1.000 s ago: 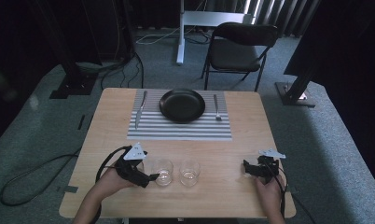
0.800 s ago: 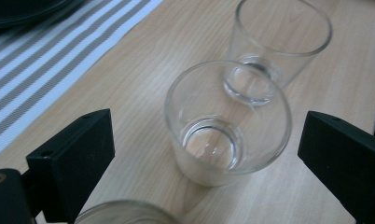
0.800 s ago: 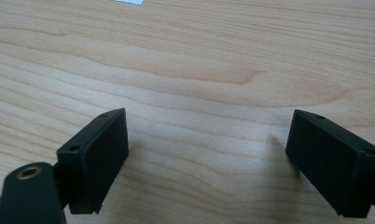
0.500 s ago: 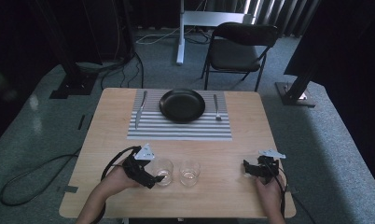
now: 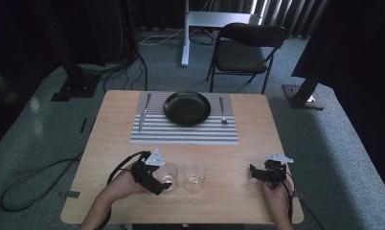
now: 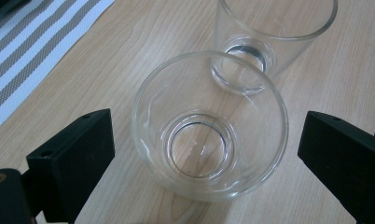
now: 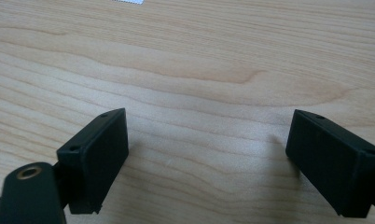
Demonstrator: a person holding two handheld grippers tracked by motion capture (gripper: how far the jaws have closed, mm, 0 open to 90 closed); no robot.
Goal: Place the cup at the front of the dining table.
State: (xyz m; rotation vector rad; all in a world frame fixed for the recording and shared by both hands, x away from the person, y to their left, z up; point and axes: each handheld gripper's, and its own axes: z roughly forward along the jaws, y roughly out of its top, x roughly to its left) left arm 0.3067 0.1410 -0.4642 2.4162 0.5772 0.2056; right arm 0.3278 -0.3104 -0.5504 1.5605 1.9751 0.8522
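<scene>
Since a second ago you are bringing your left gripper (image 5: 164, 184) rightward along the near edge of the wooden table (image 5: 257, 143), so that its jaws are now standing wide apart on either side of the left drinking glass (image 6: 209, 126), with clear gaps and no contact. Your right gripper (image 5: 255, 173) is staying where it was, near the table's right front corner, jaws spread open over bare wood.

You are working with two clear glasses: the one between your jaws and a second glass (image 6: 265, 37) just beside it, nearly touching; both are standing upright and empty. Farther back, one striped placemat (image 5: 183, 128) is carrying one black plate (image 5: 186, 107), one knife (image 5: 142, 112) to its left and one fork (image 5: 221, 110) to its right. One folding chair (image 5: 245, 50) is standing beyond the table.

Your left forearm is reaching in from the bottom edge, angled toward the right, the hand (image 5: 118, 184) gripping the tool low over the tabletop. Your right hand (image 5: 277, 194) is resting close to the table edge, its gripper pointing left.
</scene>
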